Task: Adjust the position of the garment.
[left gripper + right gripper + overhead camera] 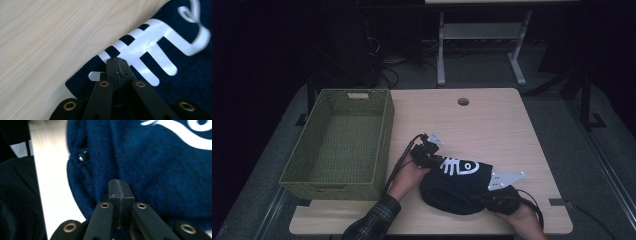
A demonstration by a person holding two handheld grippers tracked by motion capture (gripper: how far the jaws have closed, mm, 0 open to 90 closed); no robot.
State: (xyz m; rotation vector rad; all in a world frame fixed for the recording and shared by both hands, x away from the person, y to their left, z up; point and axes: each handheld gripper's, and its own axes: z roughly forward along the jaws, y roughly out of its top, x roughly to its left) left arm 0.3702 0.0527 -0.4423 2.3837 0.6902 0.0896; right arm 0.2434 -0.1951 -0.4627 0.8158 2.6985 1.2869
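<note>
A dark navy garment (459, 185) with a white fish-skeleton print (459, 166) lies bunched on the near part of the light wooden tabletop (492, 125), between the person's two hands. The left gripper (428, 152) sits at the garment's left edge, jaws pressed together on the fabric right at the white print (150, 52). The right gripper (492, 197) is at the garment's near right side, its jaws likewise closed on a fold of the knit cloth (150, 170), near a small black snap button (83, 156). A green woven basket (384, 130) stands on the left of the tabletop, just beside the left hand (404, 179).
</note>
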